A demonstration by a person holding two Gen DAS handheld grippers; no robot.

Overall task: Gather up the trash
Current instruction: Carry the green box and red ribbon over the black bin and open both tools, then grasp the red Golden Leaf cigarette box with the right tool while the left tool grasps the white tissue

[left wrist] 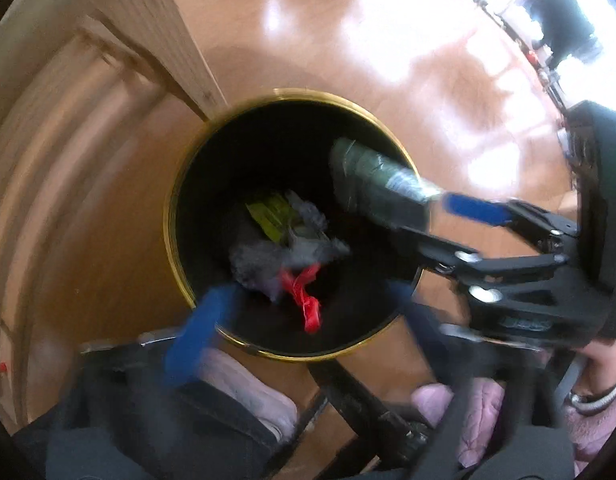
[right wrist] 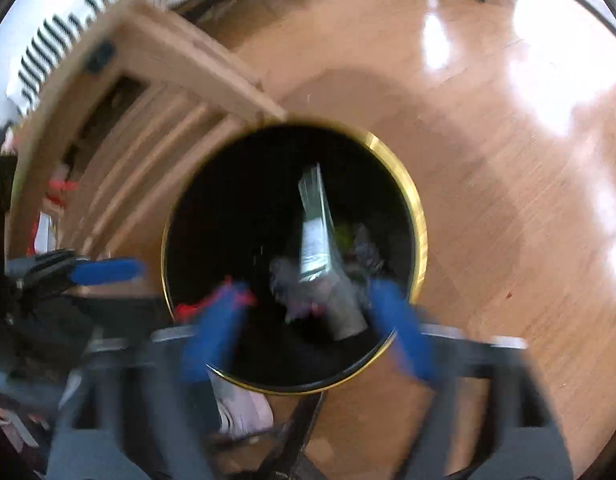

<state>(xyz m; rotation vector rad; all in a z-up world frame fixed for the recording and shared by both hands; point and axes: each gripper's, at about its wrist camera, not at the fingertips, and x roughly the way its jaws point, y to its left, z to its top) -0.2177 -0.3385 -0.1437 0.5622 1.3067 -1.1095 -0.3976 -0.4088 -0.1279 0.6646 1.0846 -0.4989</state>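
A black bin with a gold rim [left wrist: 176, 216] [right wrist: 417, 208] stands on the wooden floor below both grippers. Within its opening I see a yellow-green wrapper [left wrist: 270, 214], a grey crumpled tissue [left wrist: 268, 260] [right wrist: 286, 280] and a red wrapper [left wrist: 306, 300]. A dark green packet [left wrist: 367, 178] [right wrist: 317, 232] is tilted inside the bin, just off the tips of my right gripper [left wrist: 423, 220] [right wrist: 308, 320]. That gripper's blue fingers [right wrist: 401, 320] stand wide apart and do not touch it. My left gripper [left wrist: 308, 328] hangs open over the bin's near rim, with nothing pressed between its blurred blue fingers [left wrist: 200, 332].
Pale wooden furniture [left wrist: 120, 80] [right wrist: 180, 80] stands against the bin's far left side. A person's feet in pink slippers [left wrist: 248, 388] and a black frame [left wrist: 347, 400] are close to the bin's near side. Shiny wooden floor [right wrist: 507, 160] stretches to the right.
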